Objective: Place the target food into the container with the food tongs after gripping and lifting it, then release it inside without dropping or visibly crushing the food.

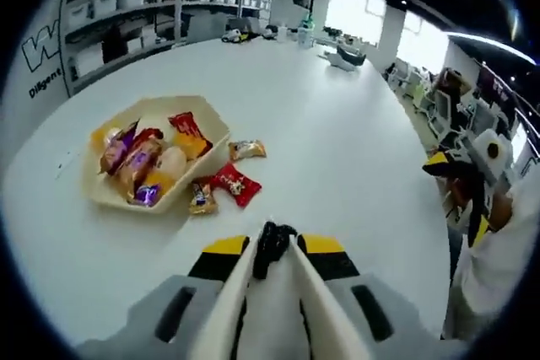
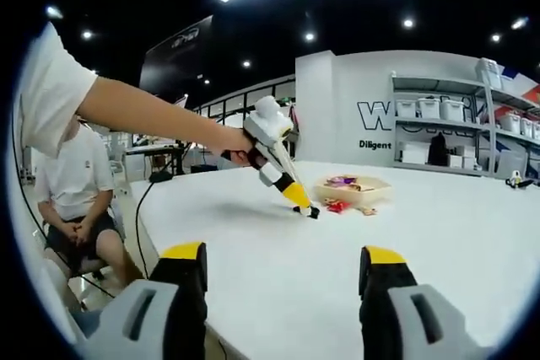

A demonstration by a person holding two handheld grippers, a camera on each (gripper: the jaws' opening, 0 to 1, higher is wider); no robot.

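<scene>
White table (image 1: pixel 337 166), snack-filled container (image 1: pixel 215 124), loose snacks (image 1: pixel 226 185)

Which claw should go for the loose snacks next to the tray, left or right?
Left. The left claw is shut and sits just short of the red packet lying beside the tray. The right claw is open but back at the table's near edge, far from the food.

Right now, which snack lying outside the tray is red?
The red packet, lying on the table just beside the tray. The other two loose snacks are a golden one and a brownish one.
</scene>
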